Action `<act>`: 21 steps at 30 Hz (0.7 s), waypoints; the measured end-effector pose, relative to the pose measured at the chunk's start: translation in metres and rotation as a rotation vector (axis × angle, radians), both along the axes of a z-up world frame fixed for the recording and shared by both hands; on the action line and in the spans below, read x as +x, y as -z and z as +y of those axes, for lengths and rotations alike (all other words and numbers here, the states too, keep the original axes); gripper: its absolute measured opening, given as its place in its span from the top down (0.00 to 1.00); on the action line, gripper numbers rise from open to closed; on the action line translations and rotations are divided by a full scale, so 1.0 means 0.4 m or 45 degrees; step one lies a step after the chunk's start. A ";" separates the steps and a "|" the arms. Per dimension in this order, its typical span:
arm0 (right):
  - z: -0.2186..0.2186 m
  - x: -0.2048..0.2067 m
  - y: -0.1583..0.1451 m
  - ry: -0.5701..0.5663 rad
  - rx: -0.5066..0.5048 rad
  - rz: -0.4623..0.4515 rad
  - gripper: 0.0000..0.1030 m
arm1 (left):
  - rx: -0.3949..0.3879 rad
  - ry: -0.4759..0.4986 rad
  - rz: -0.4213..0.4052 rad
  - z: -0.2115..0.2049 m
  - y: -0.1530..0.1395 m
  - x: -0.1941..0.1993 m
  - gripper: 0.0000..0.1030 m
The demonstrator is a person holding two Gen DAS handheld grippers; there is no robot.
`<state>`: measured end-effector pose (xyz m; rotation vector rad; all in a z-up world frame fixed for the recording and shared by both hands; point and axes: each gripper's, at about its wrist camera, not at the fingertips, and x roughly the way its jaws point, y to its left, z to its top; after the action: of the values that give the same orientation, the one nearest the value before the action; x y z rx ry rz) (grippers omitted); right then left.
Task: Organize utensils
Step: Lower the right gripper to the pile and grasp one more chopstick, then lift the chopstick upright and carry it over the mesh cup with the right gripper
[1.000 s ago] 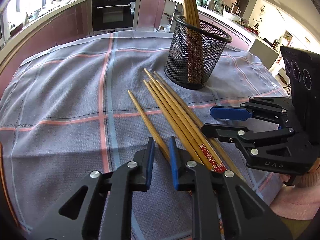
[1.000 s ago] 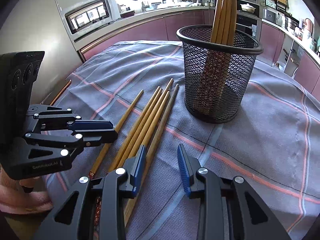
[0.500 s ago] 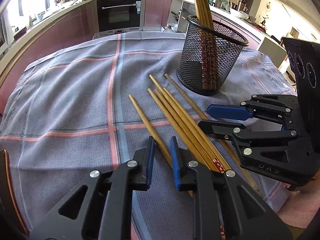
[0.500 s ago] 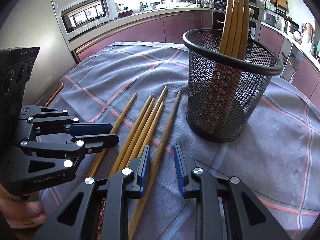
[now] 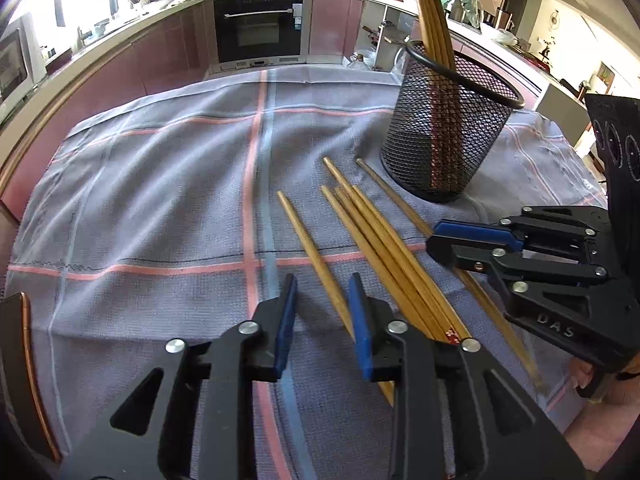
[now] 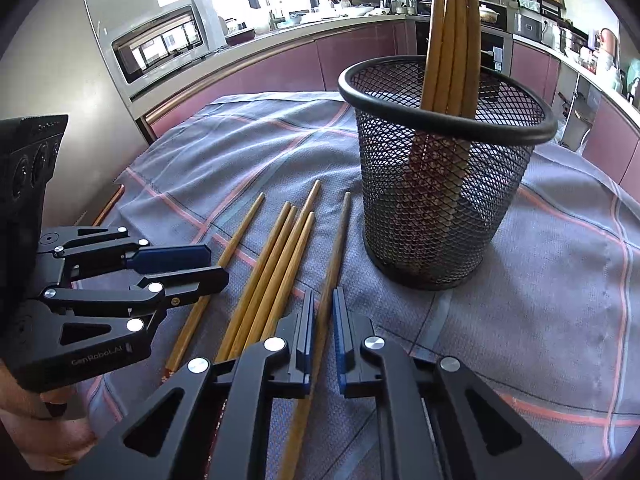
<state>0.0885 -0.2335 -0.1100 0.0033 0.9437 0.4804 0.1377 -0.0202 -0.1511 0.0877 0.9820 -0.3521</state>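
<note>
A black mesh cup (image 5: 448, 136) (image 6: 440, 208) stands on the cloth with several chopsticks (image 5: 430, 8) (image 6: 452, 20) upright in it. Several loose wooden chopsticks (image 5: 384, 248) (image 6: 276, 264) lie fanned in front of it. My right gripper (image 6: 323, 332) (image 5: 434, 240) is shut on the rightmost chopstick (image 6: 338, 232), the one nearest the cup, which still lies on the cloth. My left gripper (image 5: 323, 320) (image 6: 216, 266) hovers over the leftmost single chopstick (image 5: 308, 240). Its jaws are opening, and the stick runs by the right pad without being pressed.
A grey cloth with pink and blue stripes (image 5: 160, 200) covers the table. The wooden table edge (image 5: 26, 340) shows at the left. Kitchen counters, an oven (image 5: 258, 28) and a microwave (image 6: 160, 44) stand behind. A hand (image 6: 44, 436) holds the left gripper.
The right jaws have closed from a wide gap onto the chopstick nearest the cup. The left jaws have spread a little. Both grippers stay over the near ends of the sticks.
</note>
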 end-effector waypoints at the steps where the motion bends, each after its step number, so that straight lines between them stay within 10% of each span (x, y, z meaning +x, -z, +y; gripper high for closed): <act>1: -0.002 -0.002 -0.002 -0.003 0.006 -0.003 0.94 | -0.009 -0.001 0.005 0.003 0.002 0.000 0.73; 21: -0.074 -0.082 -0.156 -0.086 0.194 -0.200 0.95 | -0.110 -0.048 -0.019 0.027 -0.036 -0.015 0.93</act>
<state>0.0555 -0.2633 -0.0476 0.0705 0.7533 0.6058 0.1317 -0.0095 -0.1366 -0.0065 0.9515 -0.3582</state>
